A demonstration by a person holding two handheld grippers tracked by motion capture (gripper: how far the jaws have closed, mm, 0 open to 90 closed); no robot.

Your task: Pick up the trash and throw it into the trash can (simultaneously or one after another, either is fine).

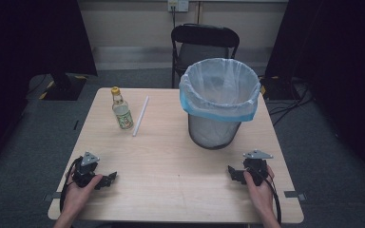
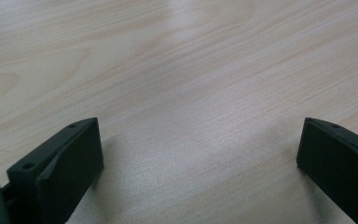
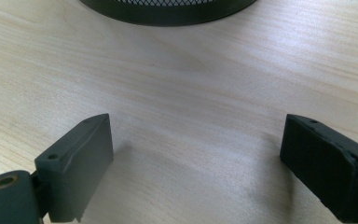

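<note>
The wooden table [image 1: 171,161] is taking up most of the scene. A black mesh bin [image 1: 218,102] with a white and blue liner is standing on it toward the far right, mouth up. Behind the table a black folding chair [image 1: 204,45] is sitting against the wall.

The left gripper [image 1: 107,179] is resting near the front left edge, and in the left gripper view [image 2: 198,154] its jaws are standing wide apart with just bare wood between them. The right gripper [image 1: 233,173] is sitting near the front right, jaws also spread wide over bare wood [image 3: 196,154], holding nothing, with the base of the bin just ahead of it.

A small bottle [image 1: 121,108] with a yellow cap is lying on the far left part of the table, well apart from both grippers. A white straw [image 1: 140,116] is lying just beside it on the right.
</note>
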